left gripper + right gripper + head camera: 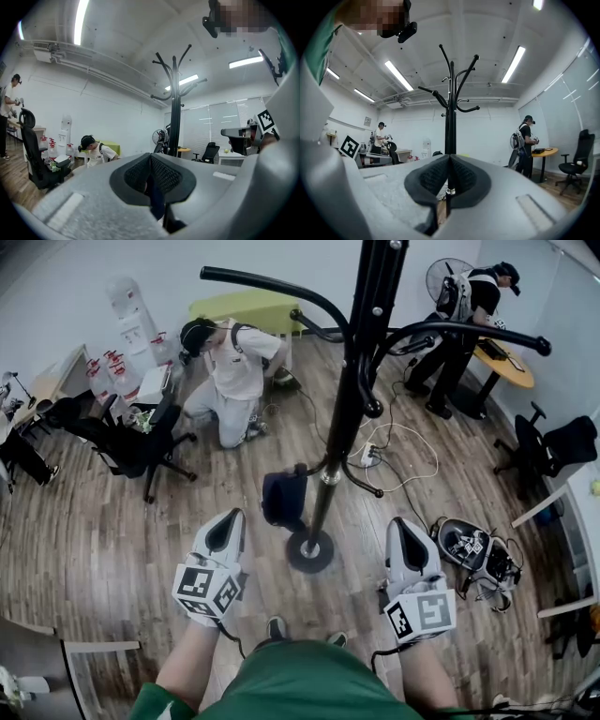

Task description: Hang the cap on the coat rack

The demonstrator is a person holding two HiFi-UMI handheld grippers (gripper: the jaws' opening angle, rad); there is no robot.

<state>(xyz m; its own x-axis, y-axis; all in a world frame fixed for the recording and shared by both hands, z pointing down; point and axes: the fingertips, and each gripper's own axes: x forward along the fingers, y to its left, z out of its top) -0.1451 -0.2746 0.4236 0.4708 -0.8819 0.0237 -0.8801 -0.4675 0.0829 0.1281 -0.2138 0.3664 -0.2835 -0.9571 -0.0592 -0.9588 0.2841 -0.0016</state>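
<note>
A black coat rack [349, 381] rises straight in front of me from its round base [309, 551]. A dark blue cap [283, 499] hangs on a low hook on the pole's left side. My left gripper [225, 523] is shut and empty, a short way left of the cap and apart from it. My right gripper [405, 531] is also shut and empty, to the right of the base. In the left gripper view the cap [155, 199] shows as a dark strip past the closed jaws, with the rack [175, 108] behind. The right gripper view looks along closed jaws at the pole [450, 122].
A person [230, 367] kneels on the wood floor behind the rack. A black office chair [131, 442] stands at the left. Another person [469, 310] stands by a round table [511, 362] at the back right. Cables [398, 451] and a bag [473, 554] lie on the floor at the right.
</note>
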